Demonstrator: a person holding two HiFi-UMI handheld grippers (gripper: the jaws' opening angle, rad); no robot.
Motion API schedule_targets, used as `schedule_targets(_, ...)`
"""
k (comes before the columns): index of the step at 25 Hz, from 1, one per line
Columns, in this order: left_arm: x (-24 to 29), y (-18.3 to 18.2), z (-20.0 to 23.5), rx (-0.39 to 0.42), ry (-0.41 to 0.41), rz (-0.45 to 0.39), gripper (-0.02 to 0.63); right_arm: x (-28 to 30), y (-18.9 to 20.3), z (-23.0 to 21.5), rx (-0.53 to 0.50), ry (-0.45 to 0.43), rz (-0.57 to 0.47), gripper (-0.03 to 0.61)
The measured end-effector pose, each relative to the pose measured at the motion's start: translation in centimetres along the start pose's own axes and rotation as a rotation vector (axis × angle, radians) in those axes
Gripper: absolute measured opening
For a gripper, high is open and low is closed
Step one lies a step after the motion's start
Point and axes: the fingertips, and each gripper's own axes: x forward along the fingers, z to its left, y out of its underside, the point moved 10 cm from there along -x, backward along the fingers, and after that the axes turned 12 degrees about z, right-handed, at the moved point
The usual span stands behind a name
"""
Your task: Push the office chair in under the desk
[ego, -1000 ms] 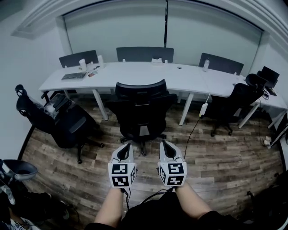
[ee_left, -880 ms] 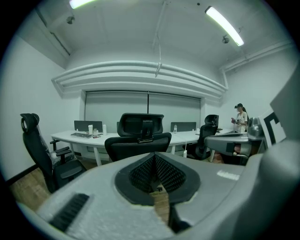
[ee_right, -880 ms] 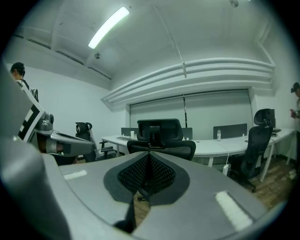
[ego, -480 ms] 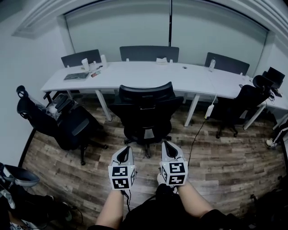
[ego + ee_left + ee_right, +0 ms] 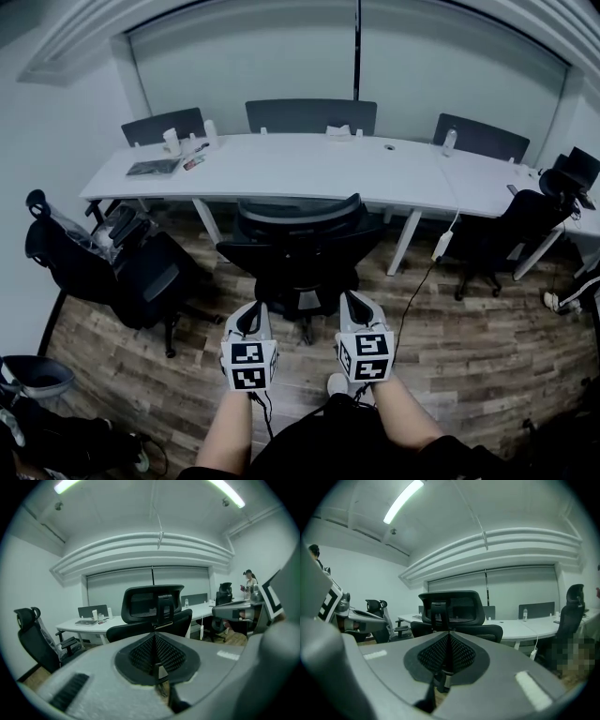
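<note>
Our left gripper (image 5: 251,311) has its jaws together on nothing, near the back of the office chair (image 5: 300,246) facing the desk (image 5: 281,171). Our right gripper (image 5: 352,302) is likewise closed and empty. We judge this the approach; next, both must press the backrest forward.

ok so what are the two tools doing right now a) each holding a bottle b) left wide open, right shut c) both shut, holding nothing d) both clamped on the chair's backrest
c: the left tool and right tool each have their jaws together with nothing between, and the office chair stands ahead, ungripped
</note>
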Motion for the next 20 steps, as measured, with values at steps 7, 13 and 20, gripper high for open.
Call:
schedule_targets(7, 6.3, -2.6, 0.4, 0.173, -0.034, 0.043, 0.031, 5.8, -2.3, -3.9, -0.103, 0.002, 0.038, 0.011)
schedule_targets(13, 11.2, -4.5, 0.7, 0.525, -0.157, 0.085, 0.122, 9.9, -4.0, -6.3, -0.452, 0.054, 0.094, 0.086)
schedule_targets(20, 16.0, -4.8, 0.9, 0.727, -0.196, 0.205, 0.207, 14.3, -4.0, -8.1, -0.815, 0.08, 0.169, 0.255)
